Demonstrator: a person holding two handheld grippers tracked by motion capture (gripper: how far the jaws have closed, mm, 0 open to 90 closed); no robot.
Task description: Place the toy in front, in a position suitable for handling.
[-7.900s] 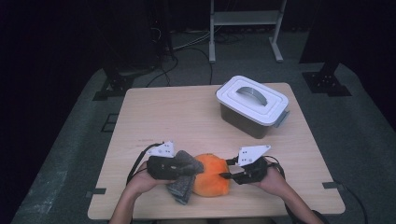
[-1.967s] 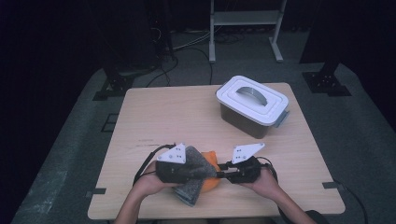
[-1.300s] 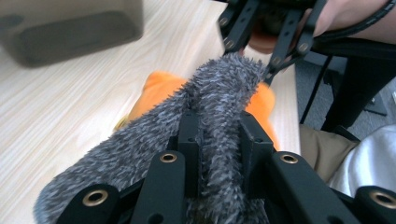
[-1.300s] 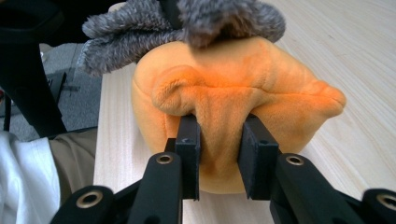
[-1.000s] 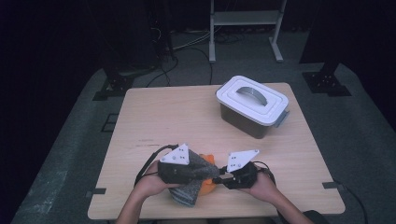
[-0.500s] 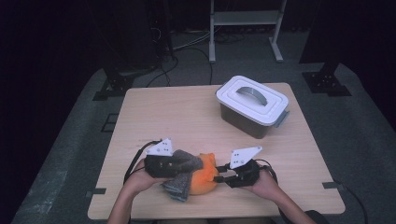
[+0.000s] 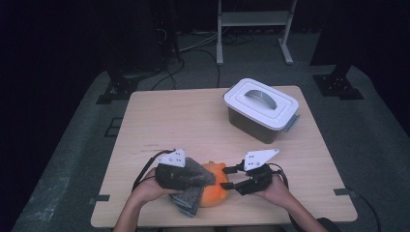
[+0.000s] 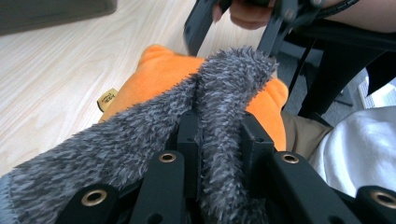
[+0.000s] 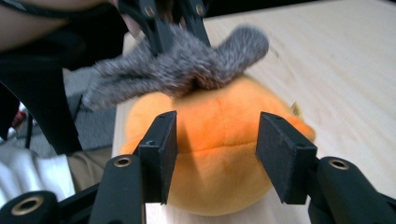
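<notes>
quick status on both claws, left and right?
Left claw: shut on the fuzzy grey fabric piece.
Right claw: open, just been opening, at the orange plush toy.

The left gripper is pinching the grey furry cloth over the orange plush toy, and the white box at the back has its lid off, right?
Not quite. The white box has its lid on, handle on top, as the high view shows. The rest is right: the left gripper pinches the grey furry cloth over the orange plush toy.

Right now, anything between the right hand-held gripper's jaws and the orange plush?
Nothing. In the right gripper view the right hand-held gripper stands open just in front of the orange plush, the gap bare.
</notes>
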